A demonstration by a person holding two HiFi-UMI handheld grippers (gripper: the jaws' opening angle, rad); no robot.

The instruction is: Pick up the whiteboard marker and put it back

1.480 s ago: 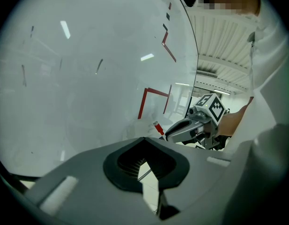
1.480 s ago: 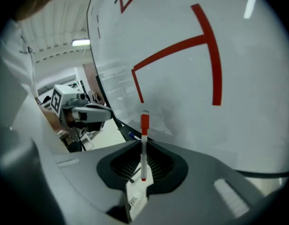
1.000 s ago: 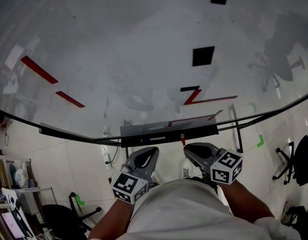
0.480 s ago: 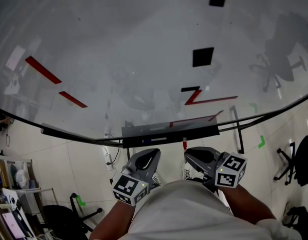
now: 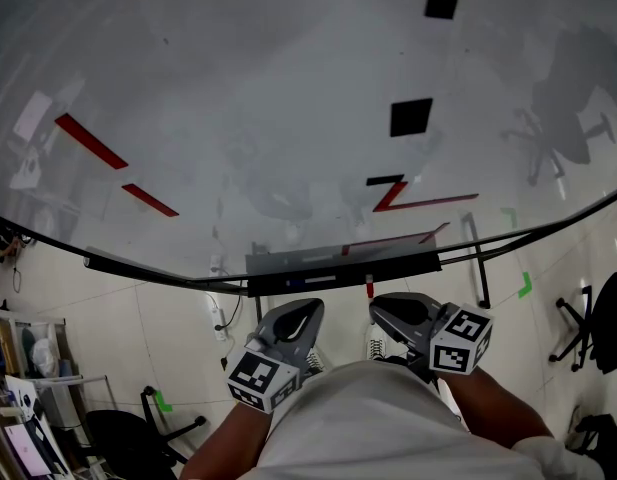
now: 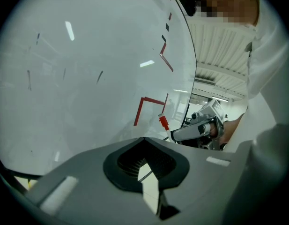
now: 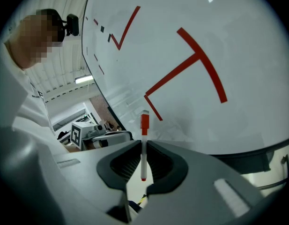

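My right gripper (image 7: 144,142) is shut on a white whiteboard marker (image 7: 143,159), whose red cap (image 7: 144,123) sticks out past the fingertips toward the whiteboard (image 7: 191,41). In the head view the marker (image 5: 369,289) shows as a small red tip just below the board's dark tray (image 5: 338,266), ahead of my right gripper (image 5: 388,308). My left gripper (image 5: 300,318) hovers beside it, under the tray. Its jaws are shut with nothing between them (image 6: 144,139). The left gripper view also catches the marker (image 6: 163,122) and the right gripper (image 6: 200,128).
The whiteboard (image 5: 288,118) carries red lines and black squares. Its stand leg (image 5: 476,258) runs down on the right. A power strip (image 5: 216,313) lies on the tiled floor. Office chairs stand at the right (image 5: 588,318) and lower left (image 5: 118,433).
A second ago the marker tip was a little closer to the tray; the right gripper has drifted slightly down and right with it. No visible movement in the last half second.
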